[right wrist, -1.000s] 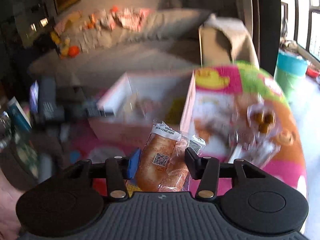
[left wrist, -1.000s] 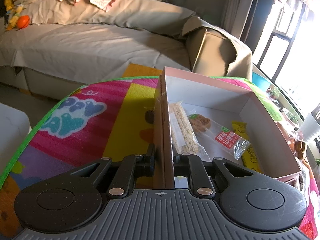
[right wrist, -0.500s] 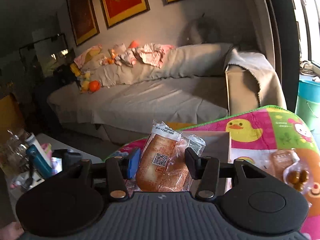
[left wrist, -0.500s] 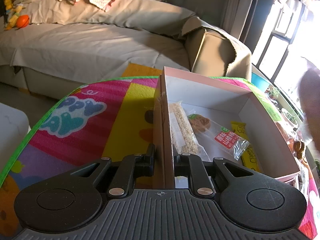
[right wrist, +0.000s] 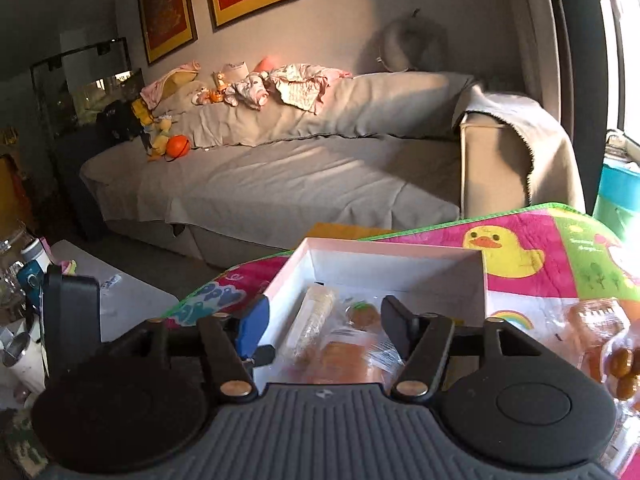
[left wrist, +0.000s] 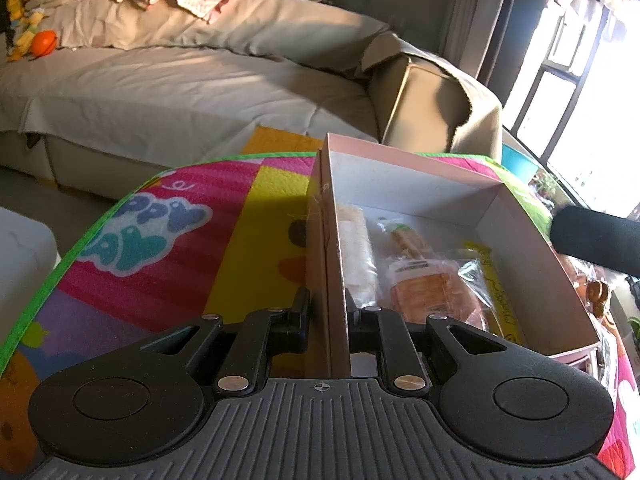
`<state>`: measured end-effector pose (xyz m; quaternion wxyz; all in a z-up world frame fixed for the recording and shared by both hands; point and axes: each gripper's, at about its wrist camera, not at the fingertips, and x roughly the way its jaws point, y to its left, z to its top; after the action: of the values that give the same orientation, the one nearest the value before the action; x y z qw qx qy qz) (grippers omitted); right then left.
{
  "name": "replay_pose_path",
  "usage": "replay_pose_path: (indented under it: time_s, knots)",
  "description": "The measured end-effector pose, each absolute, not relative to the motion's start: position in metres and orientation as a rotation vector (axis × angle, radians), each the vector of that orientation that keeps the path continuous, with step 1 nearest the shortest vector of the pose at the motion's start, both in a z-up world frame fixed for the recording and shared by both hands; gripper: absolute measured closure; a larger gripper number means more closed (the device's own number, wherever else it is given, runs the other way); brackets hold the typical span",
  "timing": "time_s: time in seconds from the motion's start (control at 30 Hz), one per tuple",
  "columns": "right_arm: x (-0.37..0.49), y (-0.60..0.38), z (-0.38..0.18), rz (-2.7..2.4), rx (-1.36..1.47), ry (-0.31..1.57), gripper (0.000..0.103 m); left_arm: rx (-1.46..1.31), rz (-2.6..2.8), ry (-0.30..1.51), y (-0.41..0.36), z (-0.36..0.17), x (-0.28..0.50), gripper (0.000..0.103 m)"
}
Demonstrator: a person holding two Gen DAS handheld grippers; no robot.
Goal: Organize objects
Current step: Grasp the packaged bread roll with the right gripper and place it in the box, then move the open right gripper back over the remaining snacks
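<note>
A pink box point(left wrist: 420, 184) with a white inside sits on a colourful play mat point(left wrist: 180, 240). My left gripper point(left wrist: 327, 312) is shut on the box's left wall. Inside lie a rice bar point(left wrist: 356, 248), a cookie packet point(left wrist: 404, 236), a yellow packet point(left wrist: 496, 292) and an orange bread packet point(left wrist: 428, 292). My right gripper point(right wrist: 324, 320) is open and empty above the box point(right wrist: 400, 256). The bread packet point(right wrist: 344, 360) lies below it, beside the rice bar point(right wrist: 316, 316).
A grey sofa point(right wrist: 300, 172) with clothes and toys stands behind the mat. More snack packets point(right wrist: 600, 336) lie on the mat right of the box. A white side table point(right wrist: 116, 300) with bottles is at the left. A teal bin point(right wrist: 620, 196) stands by the window.
My right gripper has opened and let go of the orange bread packet, which now lies in the box over the red-labelled packet. My left gripper keeps its hold on the box wall.
</note>
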<state>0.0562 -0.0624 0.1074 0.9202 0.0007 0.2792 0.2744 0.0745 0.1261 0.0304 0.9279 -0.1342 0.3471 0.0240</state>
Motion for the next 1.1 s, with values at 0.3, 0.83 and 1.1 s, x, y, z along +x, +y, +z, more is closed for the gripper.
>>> replay_pose_path:
  time_s: [0.3, 0.83, 1.1]
  knots:
    - [0.038, -0.093, 0.095, 0.501, -0.002, 0.616, 0.031, -0.275, 0.05, 0.712, 0.126, 0.03, 0.074, 0.086]
    - [0.02, -0.193, 0.043, 0.136, 0.054, 0.722, 0.018, -0.273, 0.051, 0.713, 0.126, 0.031, 0.074, 0.086]
    - [0.029, -0.209, 0.027, 0.051, 0.071, 0.749, 0.018, -0.269, 0.054, 0.713, 0.127, 0.03, 0.074, 0.087]
